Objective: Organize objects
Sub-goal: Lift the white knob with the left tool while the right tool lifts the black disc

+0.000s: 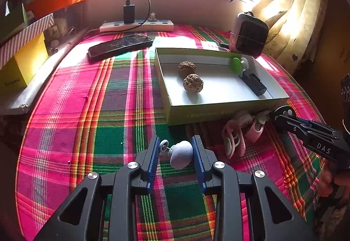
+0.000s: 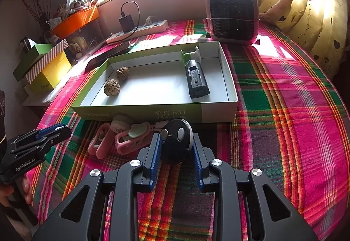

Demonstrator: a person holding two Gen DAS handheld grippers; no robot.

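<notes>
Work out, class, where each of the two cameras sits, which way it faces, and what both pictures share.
Left wrist view: sits on the left tongs, facing the window across the checked cloth; a white round clip lies between its fingers, the right tongs at right.
Right wrist view: sits on the right tongs, facing the window; a black round clip lies between its fingers, the left tongs and a hand at left.
Shared: the box with two walnuts, pink clips, power strip.

Left hand-held gripper [image 1: 176, 149] around pale round gadget [image 1: 181, 154], two walnuts [image 1: 189, 76] in shallow box [image 1: 218, 107], plaid cloth [image 1: 109, 109]
</notes>
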